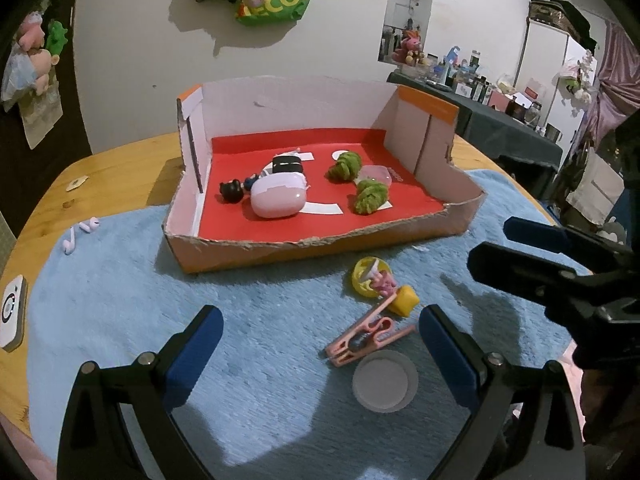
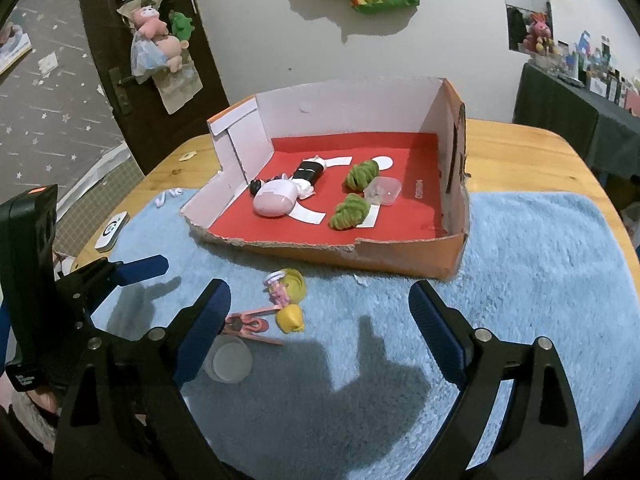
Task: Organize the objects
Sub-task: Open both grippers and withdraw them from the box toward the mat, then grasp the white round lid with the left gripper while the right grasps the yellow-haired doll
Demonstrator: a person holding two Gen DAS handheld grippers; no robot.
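Both of my claws stand with their jaws apart and nothing between them. My left claw [image 1: 320, 344] hovers low over the blue mat [image 1: 248, 340], with the pink clothespin [image 1: 366, 340] and the round white lid [image 1: 385, 381] lying just ahead, between its fingers. My right claw [image 2: 320, 324] hangs over bare mat, the loose things off toward its left finger. Just beyond the clothespin lie a yellow ring toy [image 1: 370, 276] and a yellow piece [image 1: 406, 300], touching or nearly so; I cannot tell which. Farther out sits the cardboard box [image 1: 248, 252] with a pink case [image 1: 278, 200] and two green bundles [image 1: 370, 196] already inside. I judge the clothespin is the left claw's next pick: I should come down across its narrow body, clear of the lid, close firmly, then lift over the torn front wall. Two white earbuds [image 1: 80, 232] wait at the mat's left edge.
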